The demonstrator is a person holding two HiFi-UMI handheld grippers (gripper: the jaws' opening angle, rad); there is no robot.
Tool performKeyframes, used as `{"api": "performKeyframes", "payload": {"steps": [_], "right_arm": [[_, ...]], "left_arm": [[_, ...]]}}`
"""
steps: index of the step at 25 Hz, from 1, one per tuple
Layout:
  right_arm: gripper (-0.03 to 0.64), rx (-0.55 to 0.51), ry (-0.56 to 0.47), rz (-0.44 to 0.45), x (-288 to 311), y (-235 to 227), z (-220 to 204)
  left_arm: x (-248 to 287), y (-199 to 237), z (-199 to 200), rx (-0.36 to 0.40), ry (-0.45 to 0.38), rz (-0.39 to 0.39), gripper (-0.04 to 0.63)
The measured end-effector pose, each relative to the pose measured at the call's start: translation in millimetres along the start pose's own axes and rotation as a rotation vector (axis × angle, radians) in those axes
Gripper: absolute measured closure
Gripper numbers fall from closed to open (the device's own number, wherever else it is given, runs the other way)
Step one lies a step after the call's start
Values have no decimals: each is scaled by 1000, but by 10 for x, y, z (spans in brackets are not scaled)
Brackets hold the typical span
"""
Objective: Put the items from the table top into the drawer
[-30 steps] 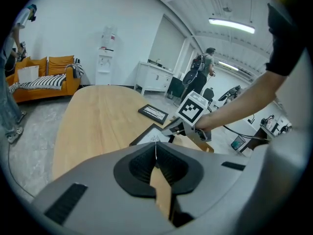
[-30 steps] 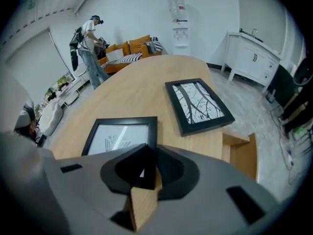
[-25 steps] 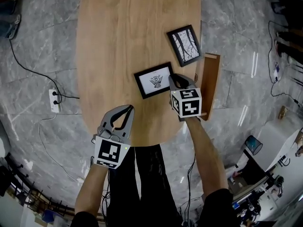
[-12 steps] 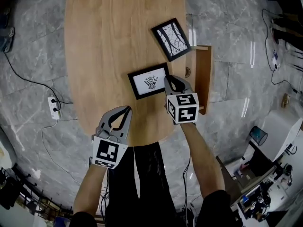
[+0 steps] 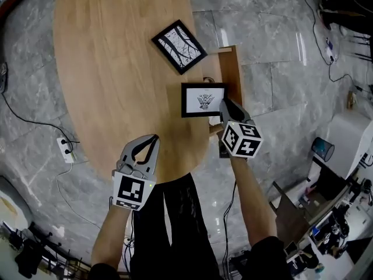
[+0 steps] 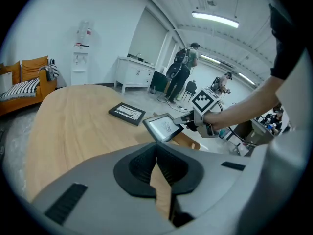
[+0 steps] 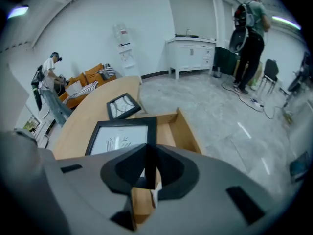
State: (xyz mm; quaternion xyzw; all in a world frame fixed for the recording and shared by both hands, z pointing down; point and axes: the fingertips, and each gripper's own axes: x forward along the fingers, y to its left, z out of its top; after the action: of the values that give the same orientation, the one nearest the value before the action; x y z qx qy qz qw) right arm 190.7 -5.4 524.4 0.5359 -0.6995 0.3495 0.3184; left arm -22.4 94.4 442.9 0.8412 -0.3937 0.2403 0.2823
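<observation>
Transfer of the first item, carry phase. The right gripper (image 5: 225,105) has its fingers (image 7: 169,173) clamped on the lower right edge of a framed print (image 5: 204,100); the print is held clear of the table (image 5: 116,69), tilted, and hangs across the table's right edge so that it partly overlaps the open drawer (image 5: 232,69). In the right gripper view the frame's black moulding runs straight into the seam between the two pads, which shows that the grip is on the rim and not on the face.

The left gripper (image 5: 152,139) hovers over the near edge of the table; its fingers (image 6: 137,168) are together at the tips with nothing between them; it appears to have no part in this step.

A second frame (image 5: 179,46) lies flat on the table, turned diagonally, near the far end of the drawer and apart from the held print; it is judged to be the next item.

Next move, as judged: bring the print fully over the drawer's opening, level or slant it so that it passes between the side walls, lower it to the bottom, then part the fingers. The drawer looks narrow against the frame, so alignment matters.

Materials: table oval, pale wood with fine straight grain, smooth; drawer a shallow box of the same wood with thin upright walls; both frames rectangular, thin, rigid, matt black, around white prints with dark line drawings; floor (image 5: 274,86) polished grey marble.
</observation>
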Motion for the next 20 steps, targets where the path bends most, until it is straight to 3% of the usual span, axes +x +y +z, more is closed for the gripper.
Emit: {"api": "performKeyframes", "payload": {"steps": [7,14,20], "right_arm": [[548,270,-23,-176,-129,-777,-264],[548,438,44,-263,-26,-1002,-636],[547,744,45,-294,35,-1119,-870]], "left_arm": [[178,-102,73,39,21,-40,581],[256,-71,73,51,40,-51,580],[281,-58,38,55,52,-57,581]]}}
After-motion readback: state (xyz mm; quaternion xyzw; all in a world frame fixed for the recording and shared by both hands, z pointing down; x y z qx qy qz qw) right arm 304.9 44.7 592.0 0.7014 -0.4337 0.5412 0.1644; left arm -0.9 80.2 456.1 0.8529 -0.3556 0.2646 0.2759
